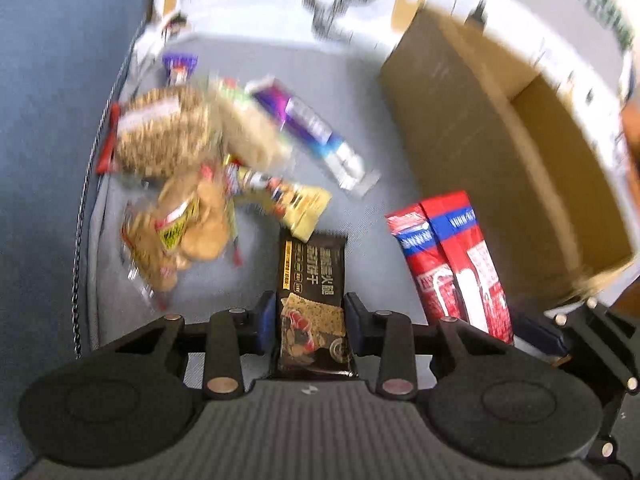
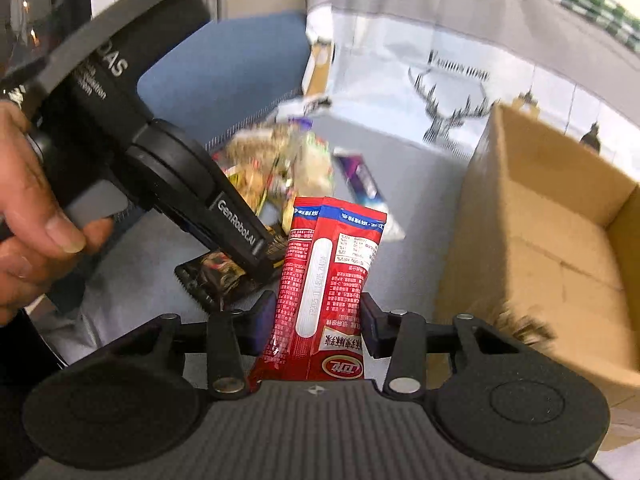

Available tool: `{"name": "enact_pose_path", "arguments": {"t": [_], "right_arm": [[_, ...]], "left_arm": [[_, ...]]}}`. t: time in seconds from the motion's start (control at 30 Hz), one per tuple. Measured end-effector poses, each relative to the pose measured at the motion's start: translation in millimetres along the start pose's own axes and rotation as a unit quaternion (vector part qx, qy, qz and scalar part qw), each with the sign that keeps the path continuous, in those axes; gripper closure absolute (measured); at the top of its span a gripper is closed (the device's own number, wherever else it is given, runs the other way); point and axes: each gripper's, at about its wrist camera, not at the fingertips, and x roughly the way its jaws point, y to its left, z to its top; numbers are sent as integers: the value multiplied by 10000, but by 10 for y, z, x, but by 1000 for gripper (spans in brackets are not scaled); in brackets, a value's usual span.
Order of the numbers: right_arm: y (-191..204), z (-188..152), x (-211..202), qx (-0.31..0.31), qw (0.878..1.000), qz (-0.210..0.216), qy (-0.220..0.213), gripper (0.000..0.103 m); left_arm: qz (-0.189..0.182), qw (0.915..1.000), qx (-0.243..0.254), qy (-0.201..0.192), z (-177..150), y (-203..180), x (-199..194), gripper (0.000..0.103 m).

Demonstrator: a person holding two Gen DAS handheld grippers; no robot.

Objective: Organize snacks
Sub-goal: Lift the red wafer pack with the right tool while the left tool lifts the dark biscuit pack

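Observation:
My left gripper [image 1: 310, 312] is shut on a black cracker packet [image 1: 312, 300], held above the grey cloth. My right gripper [image 2: 316, 312] is shut on a red snack packet [image 2: 328, 280], which also shows in the left wrist view [image 1: 452, 260]. The left gripper and its black packet [image 2: 216, 276] show in the right wrist view, just left of the red packet. A pile of loose snacks [image 1: 192, 168] lies on the cloth at the left, with a purple packet [image 1: 308, 128] beside it. An open cardboard box [image 1: 520, 152] stands at the right; its inside [image 2: 560, 240] looks empty.
The grey cloth surface [image 1: 360, 80] ends at a blue floor [image 1: 52, 120] on the left. A person's hand [image 2: 28, 216] holds the left gripper. A printed cloth with a deer pattern [image 2: 452, 92] lies at the back.

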Motion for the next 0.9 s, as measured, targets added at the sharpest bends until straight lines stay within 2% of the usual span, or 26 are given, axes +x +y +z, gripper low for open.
{"name": "enact_pose_path", "arguments": {"t": [0.07,0.2,0.3,0.43,0.5,0.6,0.67,0.7,0.73,0.8,0.87,0.9], "right_arm": [[-52,43,-159,34,9997,-14,-231,58],[-282,196,-501,358,9959,154,-817,58],[-554,360,-728,652,9912,126,-1142,58],[-1015,566,-924,747,9862,-190,-1469,58],[-1275,634,-932,851,9833,-391,-1559,58],[-1718,644,-874,1246,9750,-689,-1704,58],[-1891,532,-832,1445,9698,-868,-1763,58],[-1974,447,-788,1593,9682,-907,-1703,58],[-2061,350,-736,1773,9675,-879,-1577,58],[-2159,244,-662,1958,9676,-838,-1354,58],[-2181,180,-715,2014,9661,-809,-1399,58],[-2190,176,-732,2006,9656,-789,-1456,58]], "left_arm": [[-196,9993,-118,-304,27,-2,-135,72],[-473,9955,-220,-796,96,-66,-328,76],[-674,9915,-239,-1086,192,-210,-391,78],[-883,9858,-373,-1378,280,-312,-449,89],[-951,9841,-465,-1429,314,-336,-463,102],[-871,9847,-500,-1427,350,-390,-476,103],[-480,9912,-426,-1159,361,-403,-354,103],[-239,9951,-408,-867,369,-405,-244,103],[-106,9974,-401,-584,367,-394,-140,102],[-9,9996,-265,-135,369,-417,22,90],[83,9999,-4,-118,370,-487,66,64],[148,9998,114,-101,371,-528,98,59]]}}
